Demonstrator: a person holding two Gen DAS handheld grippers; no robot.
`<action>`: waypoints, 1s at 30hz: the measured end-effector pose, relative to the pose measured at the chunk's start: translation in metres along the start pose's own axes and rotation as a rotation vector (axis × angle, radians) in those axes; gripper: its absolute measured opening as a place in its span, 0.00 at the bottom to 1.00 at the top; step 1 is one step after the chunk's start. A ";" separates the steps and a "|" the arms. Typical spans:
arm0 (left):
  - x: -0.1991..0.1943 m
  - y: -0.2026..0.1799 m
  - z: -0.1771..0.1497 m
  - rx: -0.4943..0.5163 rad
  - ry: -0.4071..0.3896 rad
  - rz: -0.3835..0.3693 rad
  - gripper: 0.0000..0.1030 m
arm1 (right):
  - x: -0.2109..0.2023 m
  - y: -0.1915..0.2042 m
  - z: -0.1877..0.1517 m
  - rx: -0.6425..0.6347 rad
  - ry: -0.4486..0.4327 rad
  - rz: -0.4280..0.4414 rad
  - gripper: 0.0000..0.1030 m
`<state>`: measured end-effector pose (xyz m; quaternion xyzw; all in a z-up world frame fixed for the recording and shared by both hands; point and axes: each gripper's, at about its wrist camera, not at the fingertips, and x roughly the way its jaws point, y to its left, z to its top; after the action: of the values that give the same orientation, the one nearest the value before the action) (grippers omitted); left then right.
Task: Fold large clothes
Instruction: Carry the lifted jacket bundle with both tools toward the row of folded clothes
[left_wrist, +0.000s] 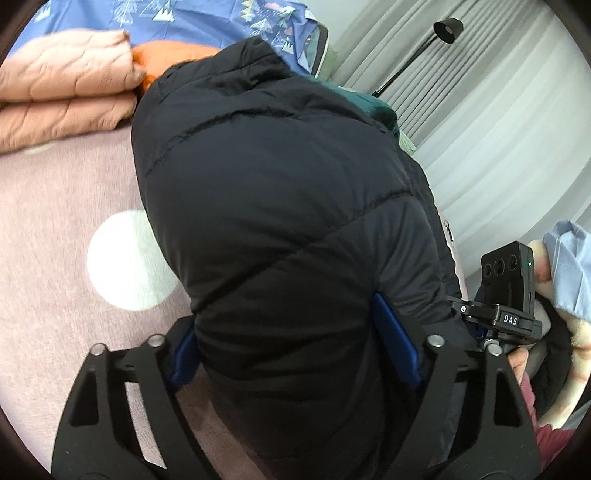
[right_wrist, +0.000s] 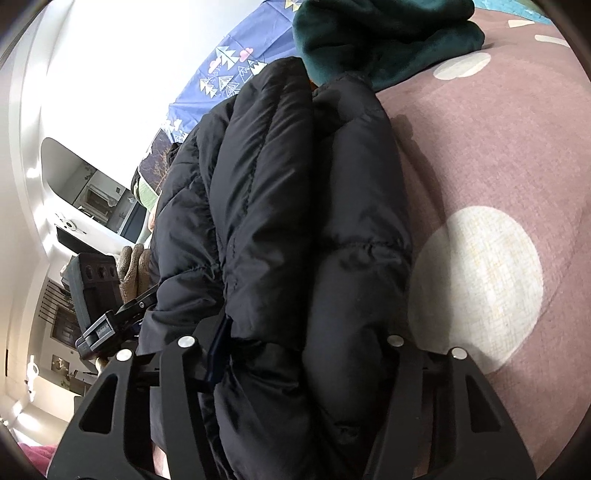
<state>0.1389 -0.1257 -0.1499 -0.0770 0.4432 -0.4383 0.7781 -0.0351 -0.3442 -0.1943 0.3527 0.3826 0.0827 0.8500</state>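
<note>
Nearest the left wrist camera, the left gripper (left_wrist: 295, 354) has its blue pads pressed against both sides of a bundled black puffer jacket (left_wrist: 288, 206), pinching the padded bulk. The right gripper (right_wrist: 295, 354) likewise clasps thick folds of the same jacket, one blue pad visible at its left. The jacket is quilted, matte and puffy, doubled into long rolls lying on a mauve bedspread (left_wrist: 66, 236) with white dots. Beyond lie a folded peach quilt (left_wrist: 62, 92) on the left and a dark green fleece (right_wrist: 384, 40) farther back.

bed: mauve dotted cover (left_wrist: 55, 221) | curtains: pale (left_wrist: 480, 129) | lamp: black (left_wrist: 447, 31)
</note>
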 end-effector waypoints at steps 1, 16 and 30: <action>-0.001 -0.003 0.001 0.013 -0.004 0.009 0.77 | 0.000 0.001 -0.001 0.001 -0.002 -0.001 0.53; -0.006 -0.013 0.000 0.039 -0.035 0.069 0.73 | 0.000 0.012 -0.002 -0.013 -0.029 -0.031 0.50; -0.045 -0.024 0.006 0.053 -0.122 0.034 0.51 | -0.028 0.045 -0.008 -0.083 -0.086 0.031 0.42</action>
<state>0.1184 -0.1083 -0.1059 -0.0756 0.3846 -0.4312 0.8127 -0.0543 -0.3180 -0.1520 0.3263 0.3366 0.0964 0.8781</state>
